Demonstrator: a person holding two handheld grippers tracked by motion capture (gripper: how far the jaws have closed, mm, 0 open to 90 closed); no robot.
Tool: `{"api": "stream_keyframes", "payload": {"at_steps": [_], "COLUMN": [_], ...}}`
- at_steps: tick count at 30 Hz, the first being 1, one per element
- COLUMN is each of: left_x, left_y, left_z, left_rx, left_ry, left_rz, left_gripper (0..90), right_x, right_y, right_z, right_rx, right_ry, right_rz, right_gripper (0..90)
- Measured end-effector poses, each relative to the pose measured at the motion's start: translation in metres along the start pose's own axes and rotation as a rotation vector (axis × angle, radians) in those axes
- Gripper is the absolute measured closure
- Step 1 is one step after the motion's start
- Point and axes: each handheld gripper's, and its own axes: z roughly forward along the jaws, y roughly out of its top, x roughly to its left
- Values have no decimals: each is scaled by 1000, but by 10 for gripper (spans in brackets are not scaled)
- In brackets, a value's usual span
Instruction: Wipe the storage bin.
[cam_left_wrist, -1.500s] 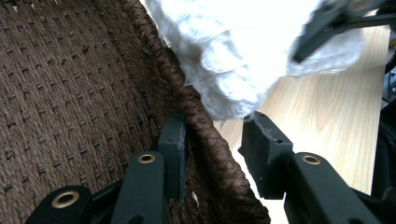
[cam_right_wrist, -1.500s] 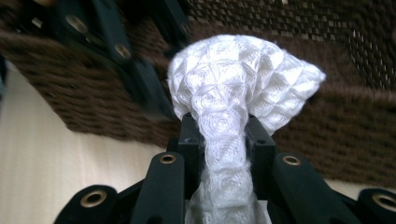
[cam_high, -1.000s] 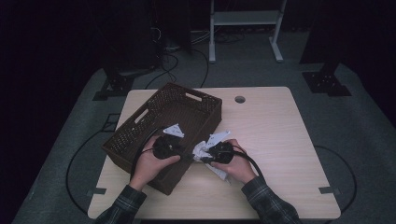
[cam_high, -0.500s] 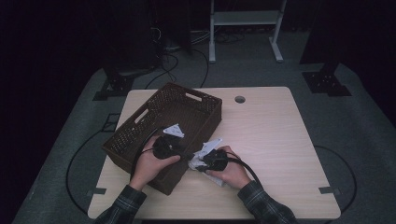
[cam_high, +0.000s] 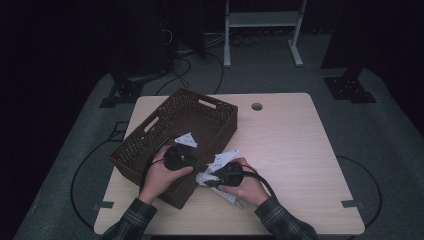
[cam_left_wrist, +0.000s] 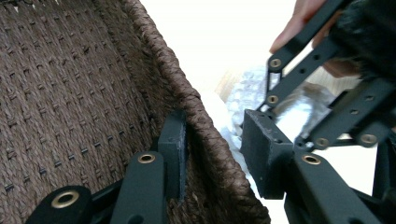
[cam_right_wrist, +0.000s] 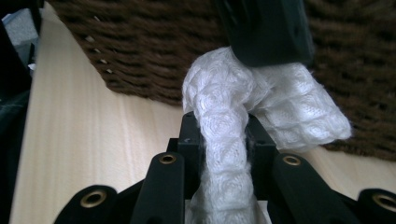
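Hands at the near edge of a pale wooden table (cam_high: 300, 150) worked two black grippers beside a dark brown woven wicker basket (cam_high: 150, 145). The left gripper (cam_left_wrist: 210, 154) straddled the basket's near right wall, one jaw inside and one outside, closed onto the plaited rim. The right gripper (cam_right_wrist: 223, 140), jaws nearly together, pinched a crumpled white quilted cloth (cam_right_wrist: 261, 102). Over the past second that gripper had carried the cloth leftward across the table, from a spot a little apart from the basket to one touching its outer wall, just beside the left gripper. The cloth was outside the basket; lifting it over the steadied rim looked the likely next step.
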Motion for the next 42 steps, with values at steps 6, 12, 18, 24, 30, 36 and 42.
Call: {"api": "stream_keyframes", "payload": {"at_steps": [6, 12, 18, 24, 30, 36, 42], "left_x": [0, 0, 0, 0, -1, 0, 0], "left_y": [0, 0, 0, 0, 0, 0, 0], "left_z": [-1, 0, 0, 0, 0, -1, -1], "left_rx": [6, 2, 4, 14, 14, 17, 16], "left_ry": [-1, 2, 9, 28, 28, 28, 27], "left_rz": [7, 2, 4, 20, 14, 17, 17], "left_gripper": [604, 606, 619, 660, 662, 661, 660], "right_x": [7, 5, 3, 3, 7, 18, 24], "right_y": [7, 5, -1, -7, -7, 2, 11], "right_z": [-7, -2, 12, 24, 29, 23, 10], "right_rx": [-24, -20, 6, 46, 49, 28, -18], "right_ry": [4, 6, 12, 14, 25, 52, 69], "right_rz": [-21, -12, 6, -1, -7, -33, -49], "right_gripper": [726, 727, 726, 725, 725, 726, 726]}}
